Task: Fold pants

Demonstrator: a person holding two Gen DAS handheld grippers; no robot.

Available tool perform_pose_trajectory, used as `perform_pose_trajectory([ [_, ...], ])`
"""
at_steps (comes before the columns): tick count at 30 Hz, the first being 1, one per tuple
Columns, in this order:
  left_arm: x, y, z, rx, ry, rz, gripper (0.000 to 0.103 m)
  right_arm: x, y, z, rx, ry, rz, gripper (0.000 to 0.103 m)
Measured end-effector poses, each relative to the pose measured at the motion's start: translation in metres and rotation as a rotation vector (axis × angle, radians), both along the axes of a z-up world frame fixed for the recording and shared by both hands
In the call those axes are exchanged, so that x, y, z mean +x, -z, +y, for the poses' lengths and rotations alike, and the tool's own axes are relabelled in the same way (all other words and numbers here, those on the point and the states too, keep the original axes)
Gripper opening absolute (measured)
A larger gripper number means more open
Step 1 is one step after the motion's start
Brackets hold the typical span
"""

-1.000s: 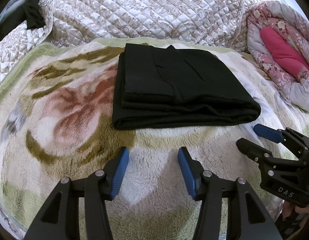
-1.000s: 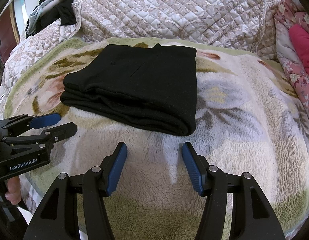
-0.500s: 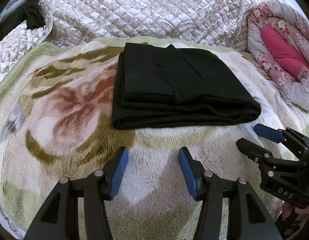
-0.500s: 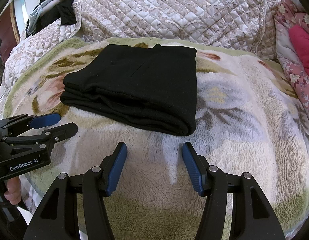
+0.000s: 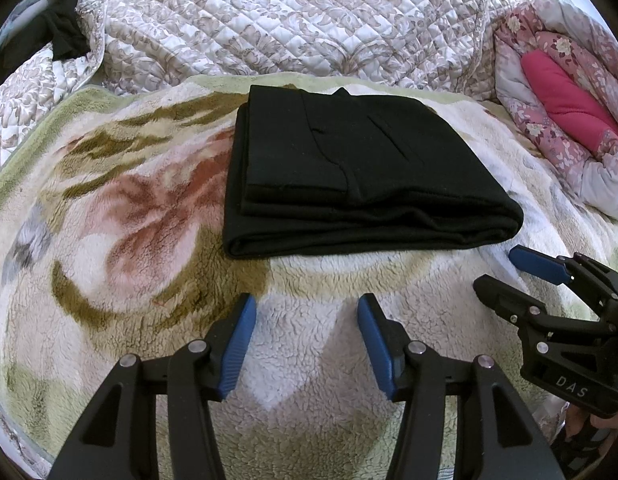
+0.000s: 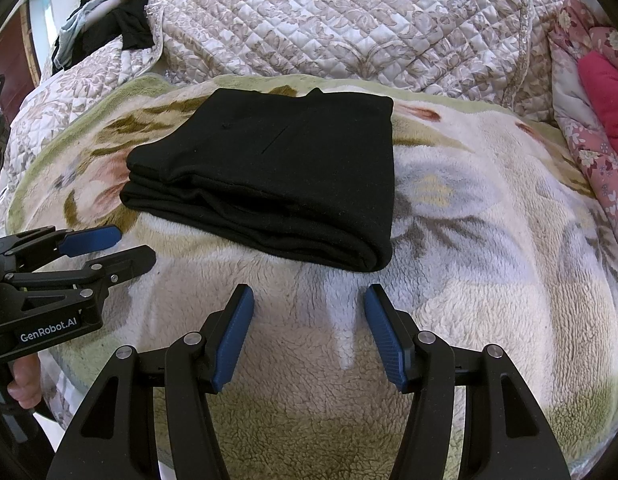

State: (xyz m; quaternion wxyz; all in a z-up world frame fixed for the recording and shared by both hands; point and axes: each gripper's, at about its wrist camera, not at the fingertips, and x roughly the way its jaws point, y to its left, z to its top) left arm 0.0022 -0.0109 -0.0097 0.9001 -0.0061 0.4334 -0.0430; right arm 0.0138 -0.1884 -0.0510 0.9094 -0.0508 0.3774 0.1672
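Note:
The black pants (image 5: 349, 176) lie folded into a thick rectangle on the fleecy flowered blanket (image 5: 121, 240); the same bundle of pants (image 6: 277, 184) shows in the right wrist view. My left gripper (image 5: 307, 312) hovers open over bare blanket just short of the pants' near edge, nothing between its blue pads. My right gripper (image 6: 309, 300) is open too, near the bundle's right corner, touching nothing. Each gripper appears in the other's view: the right gripper (image 5: 505, 268) at the right edge, the left gripper (image 6: 125, 246) at the left edge.
A quilted cream bedspread (image 5: 293, 20) rises behind the blanket. A pink flowered quilt (image 5: 565, 92) is bunched at the right. Dark clothes (image 6: 121, 24) hang at the far left. A hand (image 6: 25, 384) grips the left handle at the bed's near edge.

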Motion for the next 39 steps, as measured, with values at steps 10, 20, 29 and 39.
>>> perform_pose_trajectory([
  [10, 0.0003, 0.0, -0.0005, 0.001, 0.0, 0.0, 0.056, -0.0003, 0.0, 0.0, -0.001, 0.0, -0.001, 0.058],
  [20, 0.0011, 0.0002, -0.0006, 0.002, 0.002, 0.0, 0.056, -0.0014, 0.0004, 0.0002, -0.003, -0.002, -0.01, 0.059],
  [29, 0.0008, -0.0004, -0.0013, 0.004, 0.0, -0.001, 0.057, 0.0018, 0.001, -0.0025, -0.009, -0.001, -0.023, 0.06],
  [39, -0.0004, 0.0008, -0.0003, -0.002, -0.003, -0.009, 0.059, -0.0021, 0.0027, 0.0009, -0.013, -0.002, -0.026, 0.06],
])
